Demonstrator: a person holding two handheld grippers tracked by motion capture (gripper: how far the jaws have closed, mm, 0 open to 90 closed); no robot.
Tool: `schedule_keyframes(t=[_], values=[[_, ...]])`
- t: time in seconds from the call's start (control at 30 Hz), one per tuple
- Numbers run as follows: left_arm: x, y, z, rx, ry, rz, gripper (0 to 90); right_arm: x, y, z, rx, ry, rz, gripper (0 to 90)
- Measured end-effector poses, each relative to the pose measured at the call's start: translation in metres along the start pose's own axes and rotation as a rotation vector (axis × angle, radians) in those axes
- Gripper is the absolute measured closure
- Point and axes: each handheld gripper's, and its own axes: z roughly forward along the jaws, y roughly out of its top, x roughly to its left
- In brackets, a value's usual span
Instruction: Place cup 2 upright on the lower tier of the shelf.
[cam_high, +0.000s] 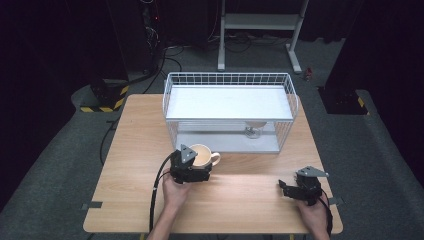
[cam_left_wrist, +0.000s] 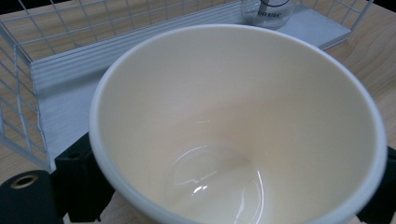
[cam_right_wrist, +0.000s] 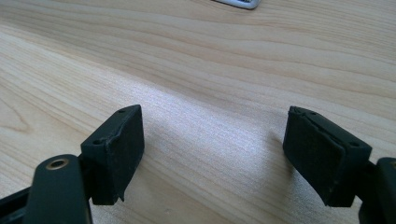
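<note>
A cream mug (cam_high: 201, 154) with its handle turned right stands close to the front of the white wire rack (cam_high: 170, 97). My left gripper (cam_high: 196, 170) is shut on the mug from the near side. In the left gripper view the mug's empty glossy inside (cam_left_wrist: 233, 121) tilts toward the camera, with one black jaw outside each side of its wall. My right gripper (cam_high: 289, 189) hovers low over the bare wood at the front right. Its two pads (cam_right_wrist: 116, 149) stand wide apart, open, with nothing between them.
The wire rack has a white shelf (cam_high: 227, 102) on top and an open bay beneath, where a clear glass (cam_high: 254, 130) (cam_left_wrist: 273, 11) stands. The wooden table (cam_high: 135, 130) ends close to both hands. Black cables trail off the front and left.
</note>
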Motion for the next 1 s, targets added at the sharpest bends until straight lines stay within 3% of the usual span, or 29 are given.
schedule_keyframes(t=[0.2, 0.37, 0.5, 0.7, 0.83, 1.0], values=[[0.002, 0.002, 0.004, 0.002, 0.004, -0.026, 8.9, 0.000, 0.000, 0.000, -0.001, 0.001, -0.002, 20.8], [0.001, 0.010, 0.008, -0.008, 0.012, 0.004, 8.9, 0.000, 0.000, 0.000, -0.001, 0.000, -0.002, 20.8], [-0.001, 0.012, 0.014, -0.018, -0.002, -0.012, 8.9, 0.000, 0.000, 0.000, -0.002, 0.001, -0.004, 20.8], [0.000, 0.017, 0.023, -0.004, 0.015, -0.017, 8.9, 0.000, 0.000, 0.000, -0.002, 0.001, -0.004, 20.8], [-0.001, 0.023, 0.028, -0.006, 0.022, 0.006, 8.9, 0.000, 0.000, 0.000, -0.002, 0.001, -0.003, 20.8], [0.003, 0.025, 0.033, -0.009, 0.031, -0.034, 8.9, 0.000, 0.000, 0.000, -0.002, 0.001, -0.004, 20.8]])
